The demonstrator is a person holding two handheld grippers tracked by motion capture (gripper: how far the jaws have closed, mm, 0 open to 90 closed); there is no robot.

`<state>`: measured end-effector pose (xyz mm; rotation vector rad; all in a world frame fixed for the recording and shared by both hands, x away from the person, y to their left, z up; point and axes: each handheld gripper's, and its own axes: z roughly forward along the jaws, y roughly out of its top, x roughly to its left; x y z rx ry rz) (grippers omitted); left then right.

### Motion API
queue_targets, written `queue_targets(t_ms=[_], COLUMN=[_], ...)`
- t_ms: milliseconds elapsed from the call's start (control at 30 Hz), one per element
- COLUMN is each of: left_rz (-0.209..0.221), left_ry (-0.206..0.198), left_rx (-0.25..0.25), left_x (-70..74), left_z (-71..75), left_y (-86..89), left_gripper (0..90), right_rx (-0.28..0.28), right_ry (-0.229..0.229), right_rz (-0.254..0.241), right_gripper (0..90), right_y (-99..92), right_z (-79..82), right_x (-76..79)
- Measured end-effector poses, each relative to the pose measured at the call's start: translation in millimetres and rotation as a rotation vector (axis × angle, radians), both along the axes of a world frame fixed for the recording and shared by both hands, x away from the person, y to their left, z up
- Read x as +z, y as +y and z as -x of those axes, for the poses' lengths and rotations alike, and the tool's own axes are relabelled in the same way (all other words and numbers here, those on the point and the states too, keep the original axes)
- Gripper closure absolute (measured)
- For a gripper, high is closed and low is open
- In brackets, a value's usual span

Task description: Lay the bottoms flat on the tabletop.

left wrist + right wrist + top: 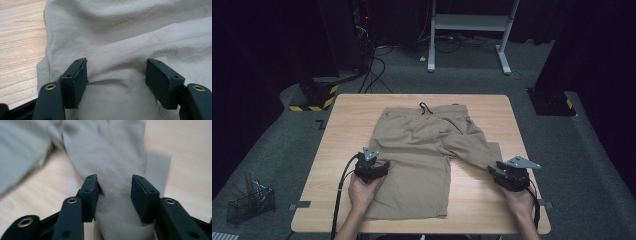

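Beige shorts (422,145) lie flat on the wooden table (347,115), waistband and drawstring toward the far edge. Their right leg is folded over and points toward the right. My left gripper (384,164) rests on the left leg of the shorts near its outer seam. In the left gripper view its jaws (116,80) stand wide apart with a soft ridge of cloth (125,37) between them. My right gripper (491,170) sits at the hem of the folded right leg. In the blurred right gripper view its jaws (114,192) stand apart around the cloth (110,150), not pressing it.
Bare wood runs along both sides of the shorts and the near right corner. On the floor to the left stands a wire basket (251,204). A white desk frame (469,25) and a yellow-black striped base (314,97) stand beyond the table.
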<state>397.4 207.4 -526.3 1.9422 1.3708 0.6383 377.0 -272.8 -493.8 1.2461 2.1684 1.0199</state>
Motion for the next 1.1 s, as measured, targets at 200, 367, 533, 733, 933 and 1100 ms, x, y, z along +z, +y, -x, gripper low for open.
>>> queue_targets(t_ms=[200,367,533,733,933,1100], left_rz=[0.002,0.002,-0.001,0.001,0.001,0.002], left_ry=[-0.001,0.0,0.001,-0.001,-0.001,-0.001], left_rx=[0.0,0.0,-0.002,0.0,0.0,0.0], left_x=[-0.1,-0.1,0.1,-0.1,-0.1,-0.1], left_z=[-0.1,-0.1,-0.1,0.0,0.0,0.0], left_y=[0.0,0.1,0.4,0.0,0.0,0.0], left_gripper=[34.0,34.0,34.0,34.0,34.0,33.9], right_rx=[0.065,0.077,0.027,0.046,0.041,0.075], right_ry=[0.014,-0.026,-0.027,-0.001,0.09,0.087], right_rz=[0.079,0.06,-0.025,0.023,0.084,0.039], right_gripper=[88.7,88.5,62.2,42.1,70.1,88.4], right_y=[6.6,9.9,-1.9,-12.0,-12.2,-7.7], right_z=[2.5,3.0,1.3,16.2,16.2,13.4], right_x=[-8.9,5.0,5.7,-2.1,-16.5,-11.2])
